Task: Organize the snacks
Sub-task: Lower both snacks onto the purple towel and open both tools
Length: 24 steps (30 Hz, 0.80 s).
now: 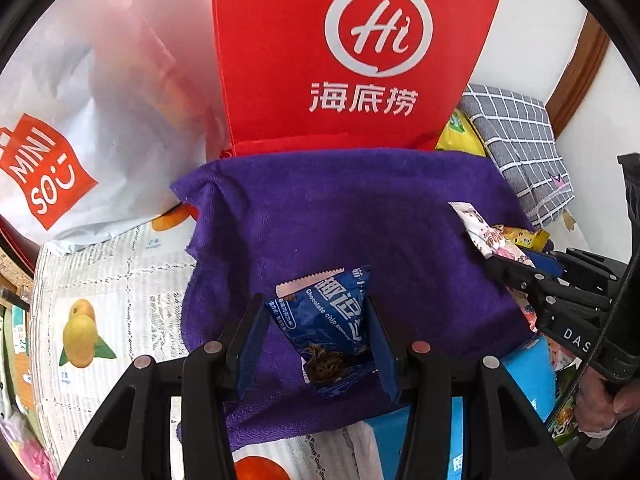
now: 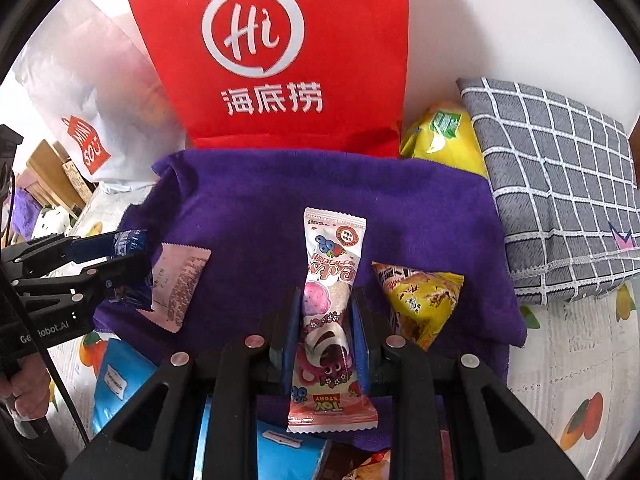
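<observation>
A blue chocolate-chip cookie packet (image 1: 324, 320) is pinched between the blue pads of my left gripper (image 1: 316, 308), just above the purple towel (image 1: 340, 208). In the right wrist view that gripper (image 2: 138, 252) comes in from the left, and the packet's pale printed back (image 2: 180, 284) shows. My right gripper (image 2: 326, 296) is shut on a long pink Toy Story snack packet (image 2: 332, 248), which stands upright over the towel (image 2: 280, 208). A yellow packet (image 2: 420, 300) lies on the towel just to its right. The left wrist view shows the right gripper (image 1: 494, 260) holding the pink packet (image 1: 480, 232) at the right.
A red paper bag (image 2: 272, 60) stands behind the towel, with a white Miniso bag (image 1: 80, 140) to its left. At the back right are a yellow snack bag (image 2: 444, 136) and a grey checked cushion (image 2: 560, 192). Blue packets (image 2: 116, 380) lie near the front. A fruit-print tablecloth (image 1: 92, 300) covers the table.
</observation>
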Tool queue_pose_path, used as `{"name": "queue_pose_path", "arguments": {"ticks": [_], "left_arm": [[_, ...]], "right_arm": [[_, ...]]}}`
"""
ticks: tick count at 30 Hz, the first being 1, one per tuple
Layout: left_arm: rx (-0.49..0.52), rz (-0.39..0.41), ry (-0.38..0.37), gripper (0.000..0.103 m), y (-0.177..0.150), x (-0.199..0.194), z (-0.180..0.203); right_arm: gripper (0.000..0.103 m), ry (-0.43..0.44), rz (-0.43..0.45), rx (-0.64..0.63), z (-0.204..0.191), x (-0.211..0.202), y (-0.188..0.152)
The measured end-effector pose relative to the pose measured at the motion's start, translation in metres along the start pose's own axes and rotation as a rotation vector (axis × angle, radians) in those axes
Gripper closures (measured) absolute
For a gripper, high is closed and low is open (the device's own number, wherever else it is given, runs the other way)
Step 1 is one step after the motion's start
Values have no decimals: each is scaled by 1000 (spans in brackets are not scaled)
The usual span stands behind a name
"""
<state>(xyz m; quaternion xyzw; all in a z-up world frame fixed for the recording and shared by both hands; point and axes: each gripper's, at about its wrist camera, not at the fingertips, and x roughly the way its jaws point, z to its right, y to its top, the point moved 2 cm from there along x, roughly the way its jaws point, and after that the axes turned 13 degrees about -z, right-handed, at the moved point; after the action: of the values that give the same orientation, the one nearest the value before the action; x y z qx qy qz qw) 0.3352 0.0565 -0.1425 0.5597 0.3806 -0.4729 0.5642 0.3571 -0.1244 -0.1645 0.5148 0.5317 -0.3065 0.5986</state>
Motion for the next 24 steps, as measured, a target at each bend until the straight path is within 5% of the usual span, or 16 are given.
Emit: {"name": "queue_pose_path", "arguments": {"ticks": [19, 24], "left_arm": [[9, -57, -8, 54, 6, 21, 3], [13, -57, -15, 52, 6, 18, 5]], "right_arm": [[78, 24, -39, 10, 6, 11, 1], [63, 14, -13, -3, 4, 0, -3]]}}
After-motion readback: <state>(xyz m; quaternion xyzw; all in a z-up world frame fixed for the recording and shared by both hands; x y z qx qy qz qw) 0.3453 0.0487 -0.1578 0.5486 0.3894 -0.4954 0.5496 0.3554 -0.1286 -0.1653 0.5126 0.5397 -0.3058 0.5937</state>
